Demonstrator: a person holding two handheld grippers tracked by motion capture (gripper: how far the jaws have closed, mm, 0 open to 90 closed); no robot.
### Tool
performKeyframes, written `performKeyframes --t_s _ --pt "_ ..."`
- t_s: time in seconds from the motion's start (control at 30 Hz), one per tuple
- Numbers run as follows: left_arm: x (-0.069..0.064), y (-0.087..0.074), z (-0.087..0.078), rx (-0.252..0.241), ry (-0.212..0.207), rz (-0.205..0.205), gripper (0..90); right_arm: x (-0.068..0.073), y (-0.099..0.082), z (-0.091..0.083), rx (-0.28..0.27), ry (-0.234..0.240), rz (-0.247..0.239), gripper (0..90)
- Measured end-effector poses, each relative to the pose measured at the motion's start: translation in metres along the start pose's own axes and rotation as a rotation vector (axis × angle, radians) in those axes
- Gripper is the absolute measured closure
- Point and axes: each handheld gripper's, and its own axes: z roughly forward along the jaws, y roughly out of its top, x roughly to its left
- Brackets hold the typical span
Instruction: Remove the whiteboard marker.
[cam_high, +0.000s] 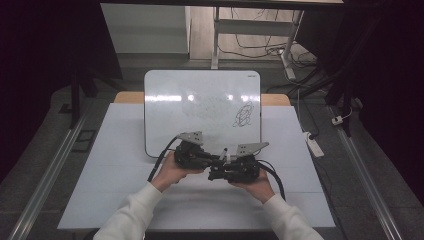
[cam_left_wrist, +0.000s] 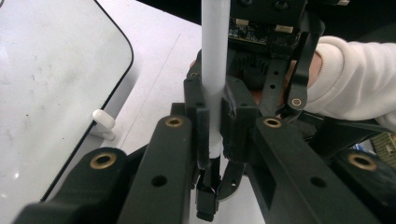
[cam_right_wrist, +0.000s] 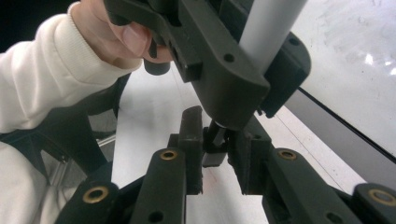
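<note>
white bench (cam_high: 125, 165), whiteboard (cam_high: 200, 107) with a scribble (cam_high: 244, 115) at its far side. just in front of it, left claw (cam_left_wrist: 214, 128) clamps the white marker (cam_left_wrist: 215, 56) barrel; right claw (cam_right_wrist: 215, 154) pinches its black cap (cam_right_wrist: 215, 148), the two claws meeting tip to tip.

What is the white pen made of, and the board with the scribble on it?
The pen looks like smooth white plastic with a black cap: its barrel is even and faintly shiny. The board seems a glossy whiteboard, since lamps glare on it and ink smears show; what lies under the coating I cannot tell.
</note>
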Motion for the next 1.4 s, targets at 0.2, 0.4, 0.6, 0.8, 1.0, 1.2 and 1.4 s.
performKeyframes --t_s 0.2,0.4,0.6,0.8,1.0,1.2,1.4 --pt "0.000 -0.001 0.001 0.008 0.002 0.007 81.1 -0.001 -0.001 0.001 0.016 -0.005 0.008 76.6" --pt "-0.001 -0.001 -0.002 -0.022 0.043 -0.012 72.5 0.000 0.000 -0.002 -0.001 -0.044 -0.010 77.0" --pt "-0.010 -0.013 -0.034 -0.042 0.171 -0.032 47.2 -0.001 0.005 -0.023 -0.091 -0.143 -0.027 77.0" --pt "-0.033 -0.059 -0.075 -0.045 0.400 -0.066 32.7 -0.005 0.012 -0.049 -0.196 -0.271 -0.062 77.1" --pt "-0.050 -0.099 -0.100 -0.047 0.495 -0.110 30.2 -0.012 0.025 -0.069 -0.272 -0.357 -0.078 77.1" --pt "-0.053 -0.126 -0.107 -0.010 0.542 -0.140 28.0 -0.028 0.040 -0.085 -0.336 -0.449 -0.069 77.0" --pt "-0.047 -0.133 -0.110 -0.015 0.557 -0.166 25.5 -0.045 0.063 -0.096 -0.413 -0.526 -0.044 77.0"
